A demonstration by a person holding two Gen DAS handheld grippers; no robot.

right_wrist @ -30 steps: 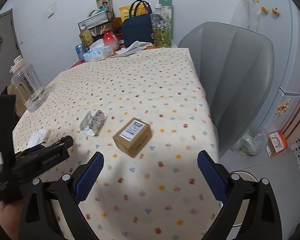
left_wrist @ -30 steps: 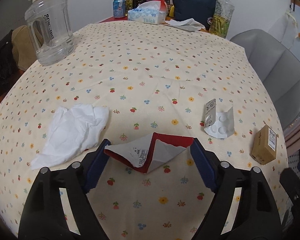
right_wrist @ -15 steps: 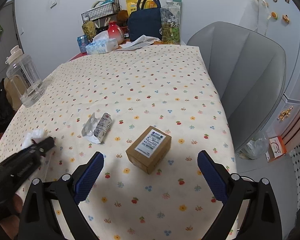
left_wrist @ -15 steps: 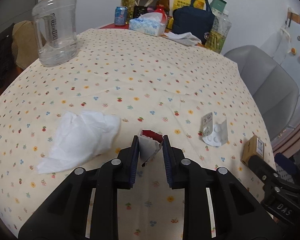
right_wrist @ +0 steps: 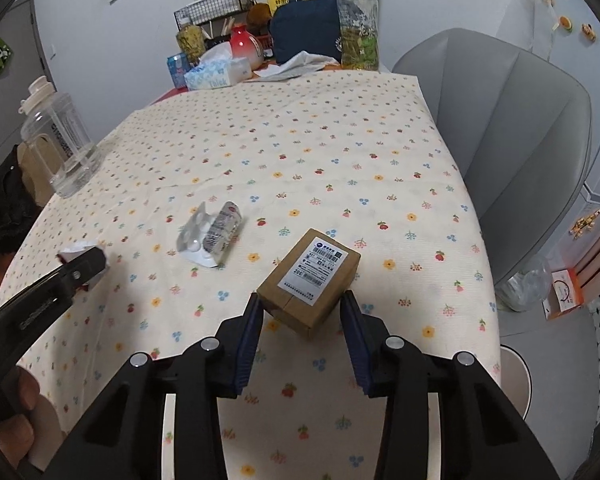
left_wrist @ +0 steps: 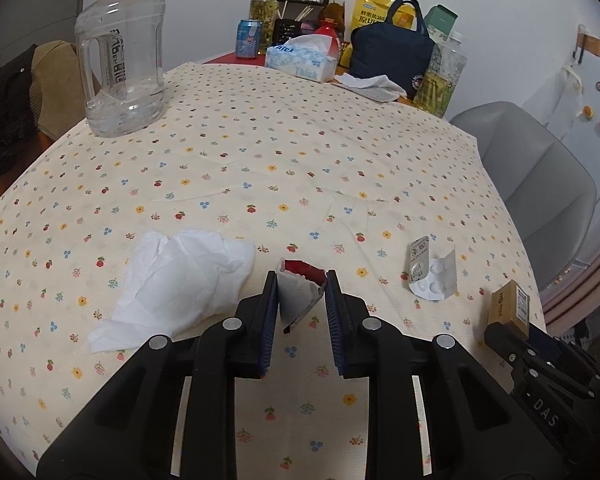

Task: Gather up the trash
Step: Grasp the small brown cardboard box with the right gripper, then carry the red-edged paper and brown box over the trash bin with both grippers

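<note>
Left fingers (left_wrist: 302, 294) had just pinched the wrapper (left_wrist: 300, 292); right fingers (right_wrist: 302, 314), narrowing but open, straddled the box (right_wrist: 310, 280).

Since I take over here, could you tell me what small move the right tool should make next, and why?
Probably close the right tool on the cardboard box: its pads already flank the box with gaps, while the left tool grips the red-and-white wrapper.

Home dining corner: floral tablecloth (left_wrist: 300, 152), tissue box (left_wrist: 300, 62), water jug (left_wrist: 120, 64), magnets on fridge (right_wrist: 566, 22), grey chair (right_wrist: 512, 120).
</note>
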